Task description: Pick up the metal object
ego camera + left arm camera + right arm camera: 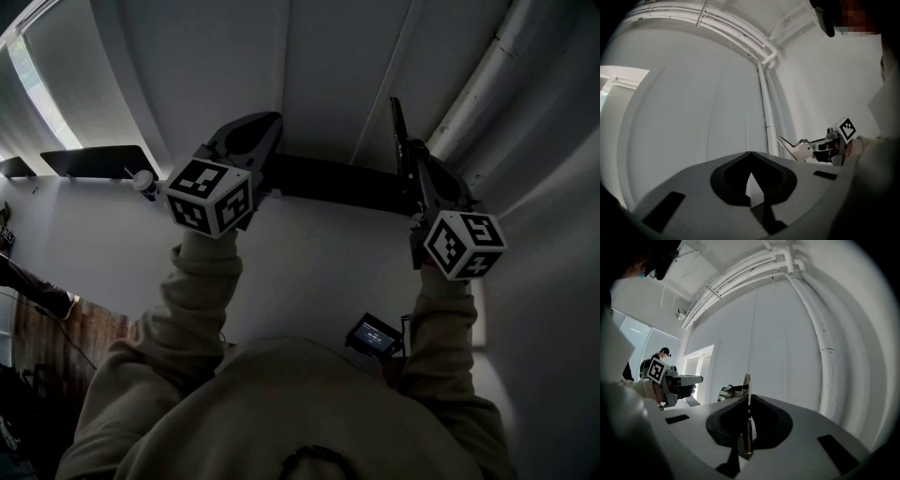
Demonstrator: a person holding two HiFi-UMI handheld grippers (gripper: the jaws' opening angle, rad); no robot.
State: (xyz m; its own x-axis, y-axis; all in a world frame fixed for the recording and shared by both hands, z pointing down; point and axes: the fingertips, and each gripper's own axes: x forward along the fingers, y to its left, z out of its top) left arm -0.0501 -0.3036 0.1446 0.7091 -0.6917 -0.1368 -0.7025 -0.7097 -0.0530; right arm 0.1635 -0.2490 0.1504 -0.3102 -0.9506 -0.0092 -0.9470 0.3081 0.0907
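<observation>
Against a white wall [328, 66], metal object [337, 185] held up by both tongs, left gripper [751, 177] clamped on one end, right gripper [747, 405] closed on the other's thin edge.

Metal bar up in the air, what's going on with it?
A person has a gripper in each hand and holds the metal object up between them, off any surface. The right gripper is shut on one thin end of it. The left gripper looks closed on the other end. Both point about level, in front of a white wall.
</observation>
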